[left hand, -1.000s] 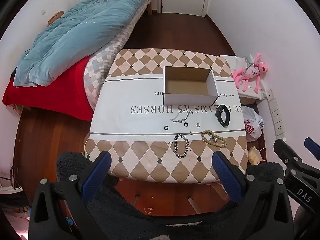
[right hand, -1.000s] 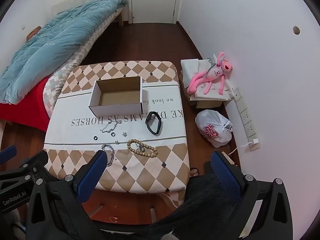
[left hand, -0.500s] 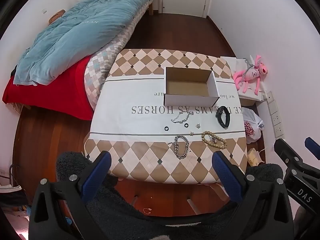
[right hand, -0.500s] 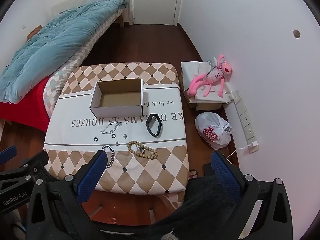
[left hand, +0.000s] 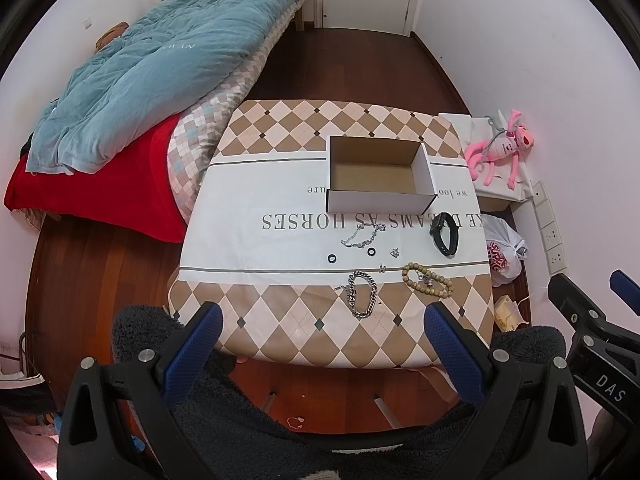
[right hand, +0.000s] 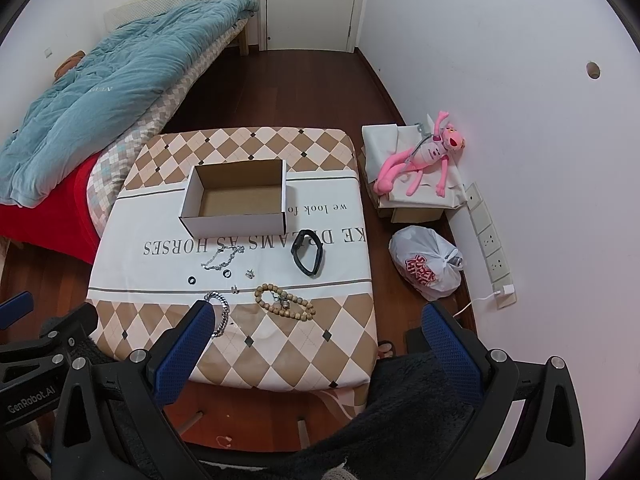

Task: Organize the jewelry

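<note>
Both tools barely shifted over the last second: left gripper and right gripper hang well short of the table, spread wide, holding nothing, so no pick seems begun. Nearest at 12 o'clock lies the silver chain bracelet, the bead bracelet at 1 o'clock; beyond, two small black rings, thin chain, black band. Farthest, the open cardboard box looks empty; all untouched.
</note>
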Tool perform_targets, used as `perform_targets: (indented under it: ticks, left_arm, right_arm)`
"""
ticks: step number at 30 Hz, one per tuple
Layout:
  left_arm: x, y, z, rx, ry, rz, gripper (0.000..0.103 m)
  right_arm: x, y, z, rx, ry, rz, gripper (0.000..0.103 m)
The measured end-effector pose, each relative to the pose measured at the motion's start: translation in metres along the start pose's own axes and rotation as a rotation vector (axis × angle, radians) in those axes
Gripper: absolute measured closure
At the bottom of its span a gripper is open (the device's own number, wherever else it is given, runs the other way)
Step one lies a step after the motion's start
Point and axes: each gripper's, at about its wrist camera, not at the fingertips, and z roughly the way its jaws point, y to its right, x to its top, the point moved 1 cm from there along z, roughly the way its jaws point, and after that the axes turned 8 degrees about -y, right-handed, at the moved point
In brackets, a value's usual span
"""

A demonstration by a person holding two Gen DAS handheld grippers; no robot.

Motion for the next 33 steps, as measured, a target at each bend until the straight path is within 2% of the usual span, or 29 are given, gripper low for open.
perform_targets:
  ticks: [10, 13, 17, 19, 21, 23, 25, 29, 33]
  left_arm:
    - [0.010, -0.001, 0.003, 0.015, 0.024, -0.002, 0.000]
    - [0.020, -0.002, 0.017, 0.037, 0.035, -0.006, 0.000]
    - [0.037, -0.003, 0.057, 0.082, 0.013, -0.001, 0.000]
    - [0.041, -0.001, 0.084, 0.096, -0.041, 0.019, 0.000]
    - [0.041, -0.002, 0.105, 0.102, -0.059, 0.033, 0.001]
    - [0.041, 0.001, 0.131, 0.100, -0.110, 0.044, 0.002]
    - [0.039, 0.002, 0.156, 0.087, -0.155, 0.045, 0.011]
    - [0.032, 0.005, 0.196, 0.035, -0.256, 0.038, 0.024]
    - [0.027, 0.009, 0.219, 0.000, -0.305, 0.038, 0.028]
  right_arm:
    - [0.001, 0.002, 0.002, 0.011, -0.001, 0.009, 0.000]
    - [0.013, 0.011, 0.014, 0.016, -0.023, 0.031, 0.000]
    - [0.027, 0.024, 0.051, 0.022, -0.083, 0.074, 0.000]
    - [0.030, 0.025, 0.081, 0.010, -0.122, 0.077, 0.001]
    - [0.031, 0.028, 0.111, 0.021, -0.167, 0.083, 0.009]
    - [0.025, 0.030, 0.143, 0.036, -0.223, 0.091, 0.023]
    - [0.022, 0.031, 0.172, 0.056, -0.262, 0.102, 0.028]
    - [0.005, 0.029, 0.218, 0.075, -0.322, 0.119, 0.030]
    - [-0.004, 0.026, 0.252, 0.073, -0.368, 0.144, 0.030]
